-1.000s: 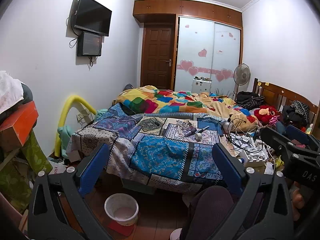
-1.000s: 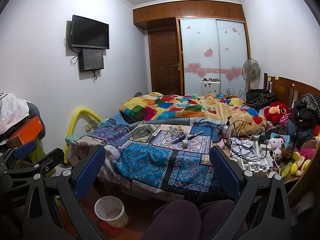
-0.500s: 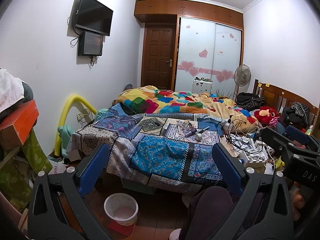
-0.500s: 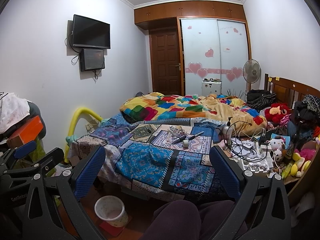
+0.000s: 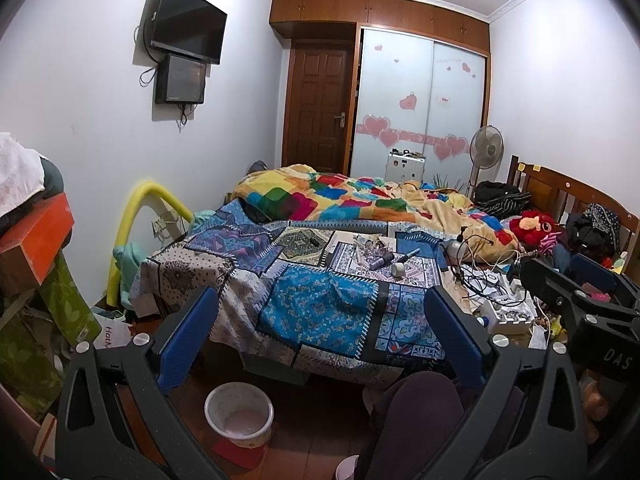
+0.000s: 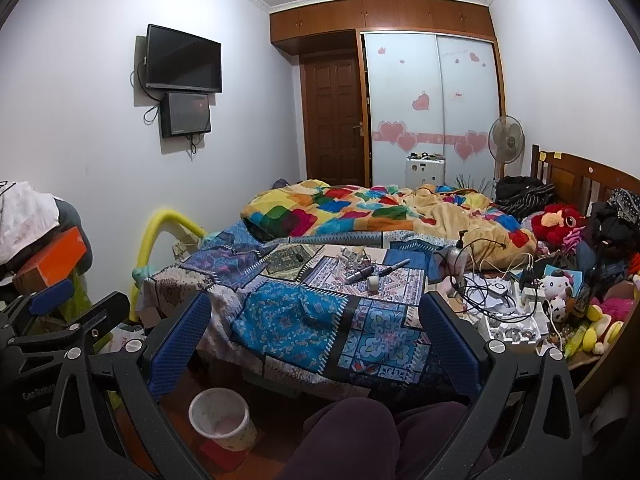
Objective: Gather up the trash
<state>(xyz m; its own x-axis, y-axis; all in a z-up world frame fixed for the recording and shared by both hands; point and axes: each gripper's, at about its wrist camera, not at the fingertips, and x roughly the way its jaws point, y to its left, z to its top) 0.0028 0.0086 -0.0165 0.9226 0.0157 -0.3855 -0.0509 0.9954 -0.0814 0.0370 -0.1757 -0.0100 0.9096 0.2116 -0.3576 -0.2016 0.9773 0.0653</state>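
Observation:
Small litter lies on the patchwork bedspread (image 5: 316, 312): crumpled wrappers (image 5: 370, 246), a purple tube (image 5: 382, 260), a tape roll (image 5: 398, 268) and a marker (image 5: 408, 256). The same heap shows in the right wrist view, with the tape roll (image 6: 373, 283) nearest. A white waste bin (image 5: 239, 410) (image 6: 222, 418) stands on the floor at the foot of the bed. My left gripper (image 5: 320, 334) is open and holds nothing, well short of the litter. My right gripper (image 6: 314, 344) is open too, just as far back, to the left one's right.
A tangle of cables and chargers (image 6: 492, 292) and soft toys (image 6: 556, 220) crowd the bed's right side. Boxes and an orange carton (image 5: 36, 236) pile up at left. A person's knee in dark trousers (image 6: 360, 428) sits low between the fingers. A colourful duvet (image 5: 340, 200) lies beyond.

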